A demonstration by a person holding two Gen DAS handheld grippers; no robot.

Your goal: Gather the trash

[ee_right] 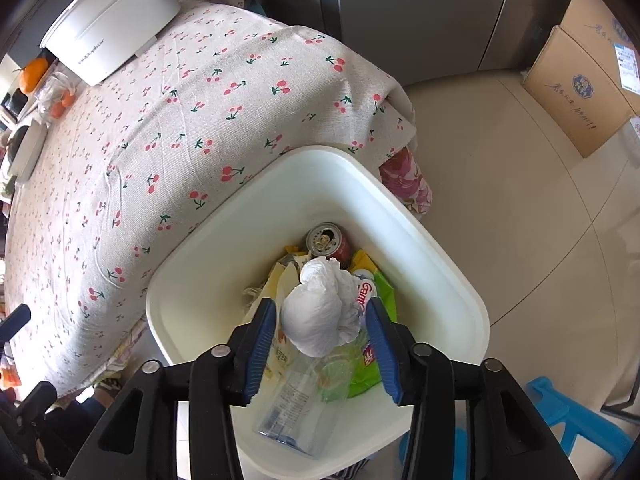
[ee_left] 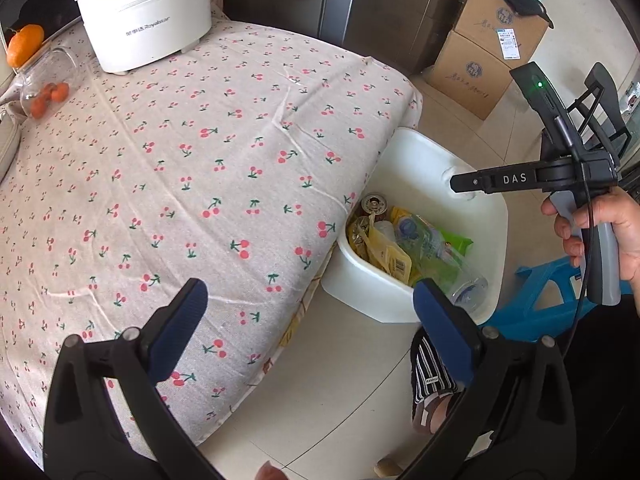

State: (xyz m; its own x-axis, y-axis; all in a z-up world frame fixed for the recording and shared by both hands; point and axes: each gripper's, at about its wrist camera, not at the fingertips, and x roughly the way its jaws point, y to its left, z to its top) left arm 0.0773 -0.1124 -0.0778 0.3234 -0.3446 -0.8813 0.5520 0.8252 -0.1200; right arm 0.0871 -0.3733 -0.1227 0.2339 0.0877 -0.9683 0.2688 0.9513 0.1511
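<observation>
Right gripper (ee_right: 322, 332) over white bin (ee_right: 460, 280), jaws parted, crumpled tissue (ee_right: 320, 312) between pads, contact unclear. Left gripper (ee_left: 310, 332) above desk (ee_left: 180, 180) edge beside bin, jaws wide, empty.

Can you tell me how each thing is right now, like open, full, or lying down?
left gripper: open, empty.
right gripper: open, over the bin, tissue wad between its pads.
tissue wad: crumpled, pads not pressing it.
white bin: on the floor by the table, trash inside.
soda can: opened, in the bin.
plastic bottle: lying in the bin.
glass jar: on its side.
</observation>
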